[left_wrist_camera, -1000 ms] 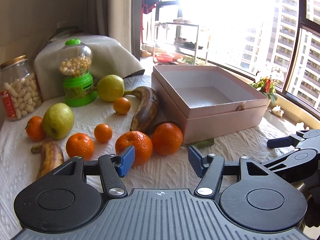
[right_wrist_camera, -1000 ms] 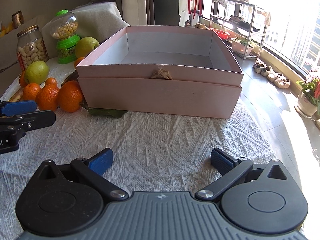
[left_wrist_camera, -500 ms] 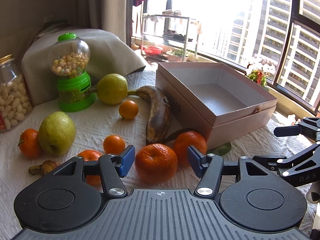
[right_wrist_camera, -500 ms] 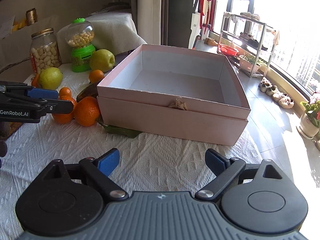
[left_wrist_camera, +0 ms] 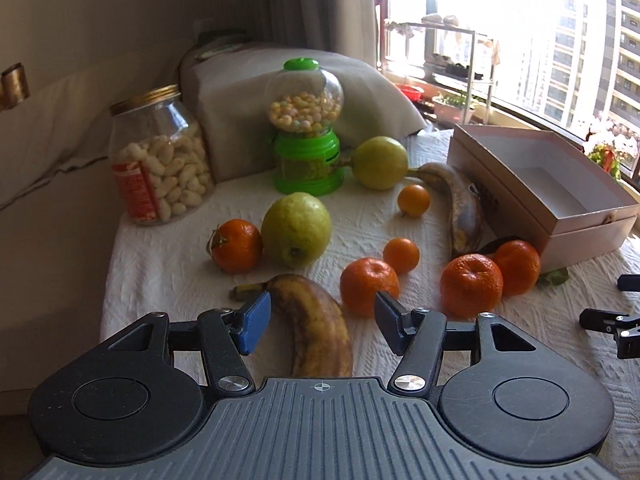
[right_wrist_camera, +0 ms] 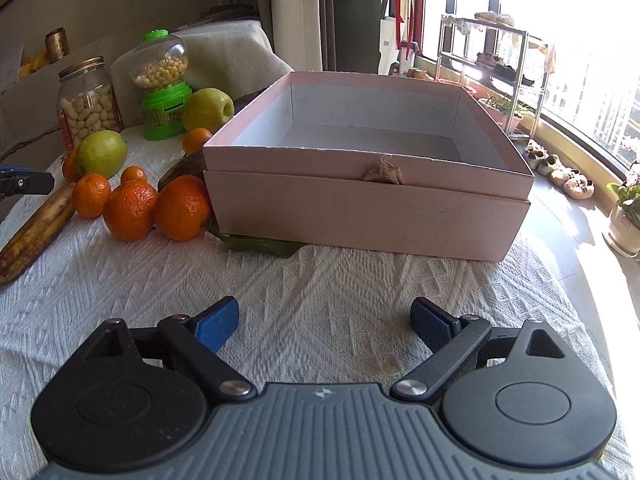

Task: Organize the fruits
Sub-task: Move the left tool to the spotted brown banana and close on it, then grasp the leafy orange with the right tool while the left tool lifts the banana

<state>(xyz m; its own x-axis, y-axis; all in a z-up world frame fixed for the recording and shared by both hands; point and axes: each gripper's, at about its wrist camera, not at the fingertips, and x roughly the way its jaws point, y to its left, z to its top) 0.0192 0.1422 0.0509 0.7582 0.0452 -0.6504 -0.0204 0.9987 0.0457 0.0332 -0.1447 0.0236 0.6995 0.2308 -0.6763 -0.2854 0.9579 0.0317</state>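
My left gripper is open, its jaws on either side of a brown banana lying on the white cloth, not touching it. Several oranges lie around it, with a green pear, a second pear and another dark banana. The open pink box is empty; it also shows in the left wrist view. My right gripper is open and empty above the cloth in front of the box. The fruits show at its left.
A peanut jar and a green candy dispenser stand at the back by a covered bundle. A green leaf pokes out under the box. The table edge drops to the floor at right, by a plant pot.
My left gripper has swung left from the oranges near the box to the near banana, now between its jaws. My right gripper has shifted slightly, still open in front of the box.
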